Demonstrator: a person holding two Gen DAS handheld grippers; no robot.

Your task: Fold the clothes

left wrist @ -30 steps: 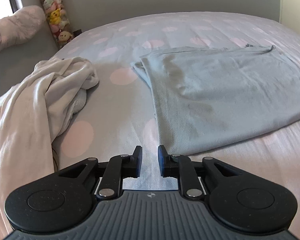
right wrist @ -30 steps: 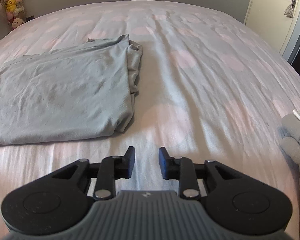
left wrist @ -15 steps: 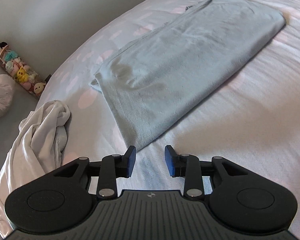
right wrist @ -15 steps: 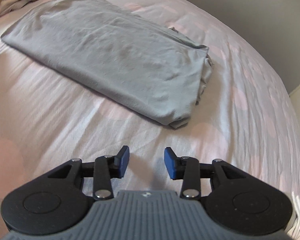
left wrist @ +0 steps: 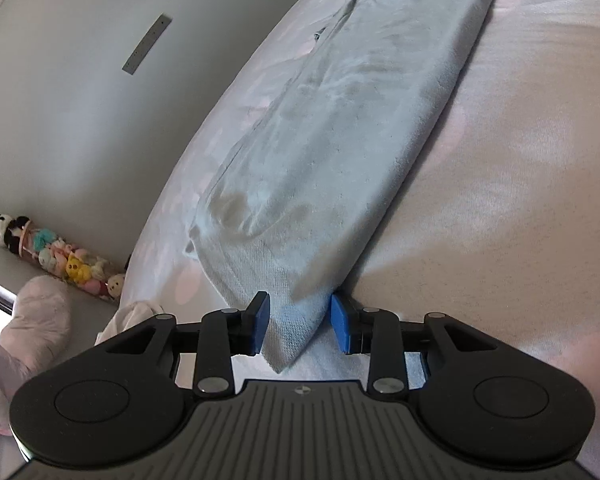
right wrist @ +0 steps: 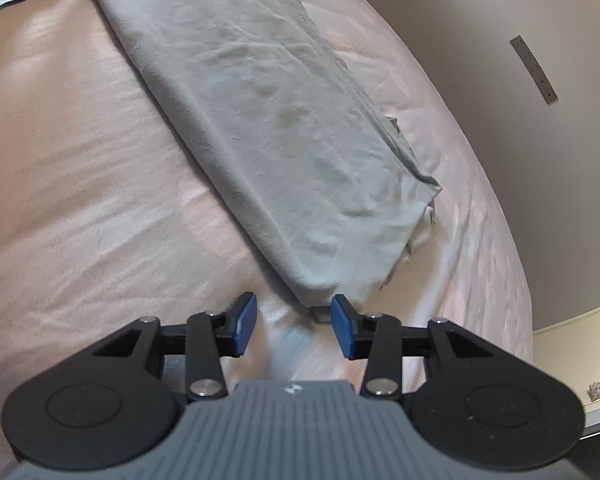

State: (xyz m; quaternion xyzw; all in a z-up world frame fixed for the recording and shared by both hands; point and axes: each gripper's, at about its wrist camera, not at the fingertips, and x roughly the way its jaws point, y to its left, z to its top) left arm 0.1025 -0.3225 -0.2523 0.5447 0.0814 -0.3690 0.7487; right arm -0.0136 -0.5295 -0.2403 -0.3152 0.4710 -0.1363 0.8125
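Garment: grey folded cloth [left wrist: 340, 152] lies flat on the bed [left wrist: 520, 160].
Left hand-held gripper [left wrist: 298, 322]: open, straddling the near corner, likely to pinch it.
Right hand-held gripper [right wrist: 292, 324]: open, at opposite corner.

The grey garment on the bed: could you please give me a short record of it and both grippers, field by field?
garment: grey garment, folded flat into a long strip
surface: bedsheet, pink with pale dots
left gripper: open, one corner of the strip between its fingers
right gripper: open, opposite corner just ahead, near its right finger
grasp: neither closed yet
nearby: soft toys by the wall
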